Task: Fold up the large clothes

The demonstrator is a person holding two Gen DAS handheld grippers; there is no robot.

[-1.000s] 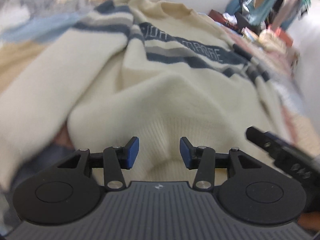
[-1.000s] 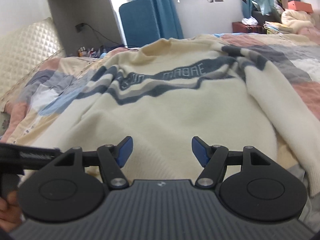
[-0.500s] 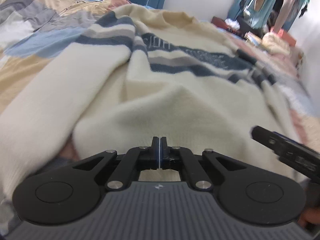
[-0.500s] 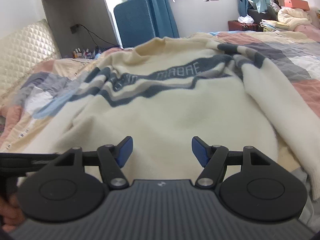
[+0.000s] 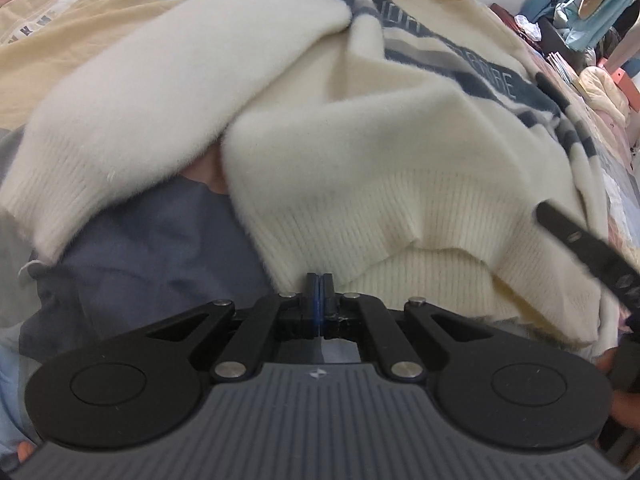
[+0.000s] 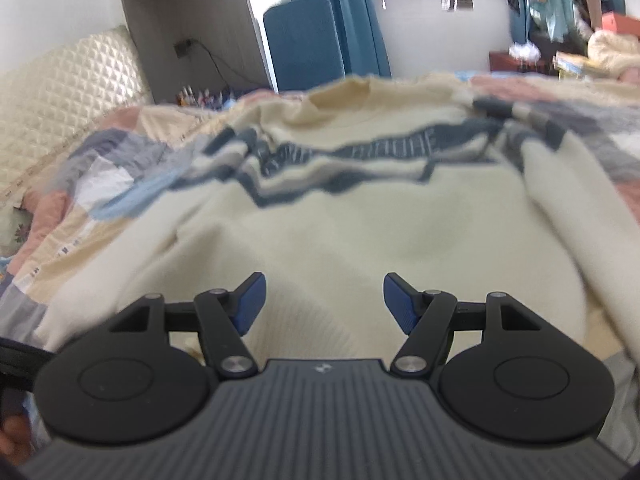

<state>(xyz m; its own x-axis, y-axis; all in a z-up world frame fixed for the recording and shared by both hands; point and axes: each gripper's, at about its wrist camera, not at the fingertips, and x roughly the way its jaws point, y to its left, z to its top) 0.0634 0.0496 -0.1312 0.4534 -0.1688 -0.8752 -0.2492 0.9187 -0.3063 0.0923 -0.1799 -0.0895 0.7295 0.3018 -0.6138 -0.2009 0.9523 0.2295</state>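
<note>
the left gripper (image 5: 319, 286) is clenched at the sweater (image 5: 360, 184) ribbed hem (image 5: 400, 236), low centre; whether it pinches cloth i cannot tell. the right gripper (image 6: 323, 302) is released; it should take the hem's other corner and lift evenly.

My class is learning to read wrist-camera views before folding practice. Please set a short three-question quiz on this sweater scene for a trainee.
1. True or false: the right tongs stand open above the cream sweater.
2. Pick one: the lettered band across the sweater's chest is A) red, B) dark blue, C) green.
3. Fill the gap: at the sweater's ribbed hem, the left tongs are ____ (open or shut).

Key: 1 true; 2 B; 3 shut.
</note>
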